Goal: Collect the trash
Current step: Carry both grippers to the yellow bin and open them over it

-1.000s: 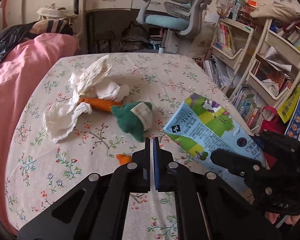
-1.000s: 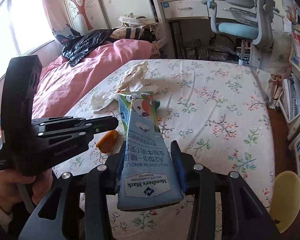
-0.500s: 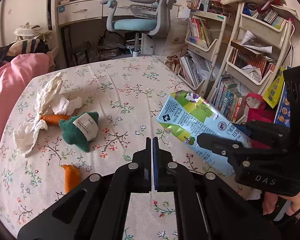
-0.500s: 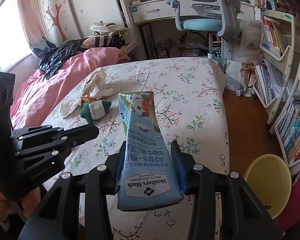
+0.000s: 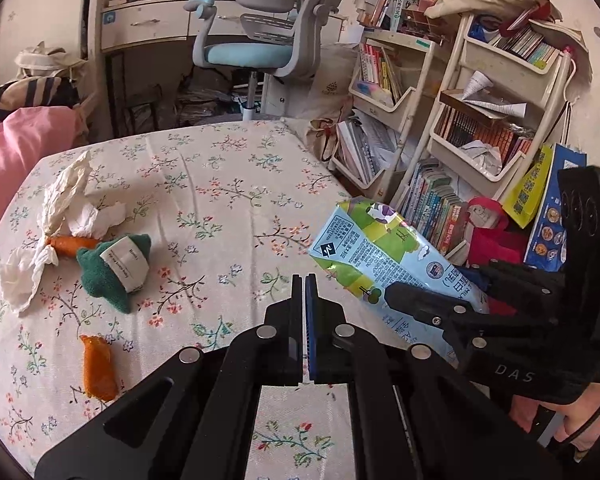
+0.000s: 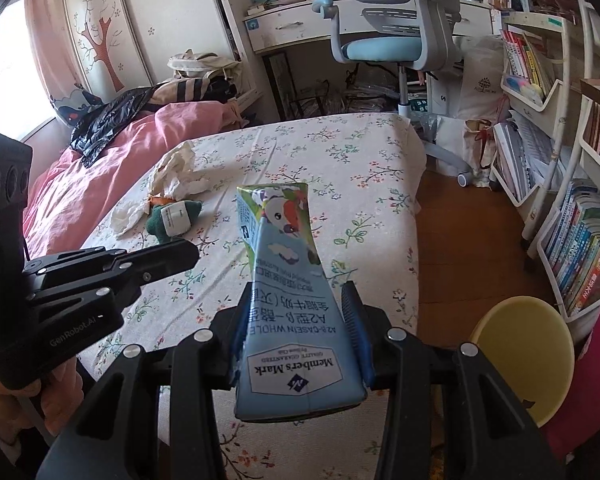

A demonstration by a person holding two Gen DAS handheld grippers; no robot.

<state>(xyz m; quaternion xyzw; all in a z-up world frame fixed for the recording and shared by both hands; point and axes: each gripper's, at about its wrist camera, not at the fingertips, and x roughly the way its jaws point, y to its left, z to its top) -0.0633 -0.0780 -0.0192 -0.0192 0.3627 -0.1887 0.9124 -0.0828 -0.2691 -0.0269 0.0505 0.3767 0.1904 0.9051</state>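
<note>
Your right gripper has its jaws clamped on the milk carton, held above the bed near its edge. Your left gripper has jaws closed, holding nothing.

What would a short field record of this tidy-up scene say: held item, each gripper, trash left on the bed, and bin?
held item: milk carton, squeezed in right gripper
left gripper: jaws shut, nothing between them
trash on bed: tissues, orange peel
also on bed: green plush
bin: yellow, on the floor beside the bed
</note>
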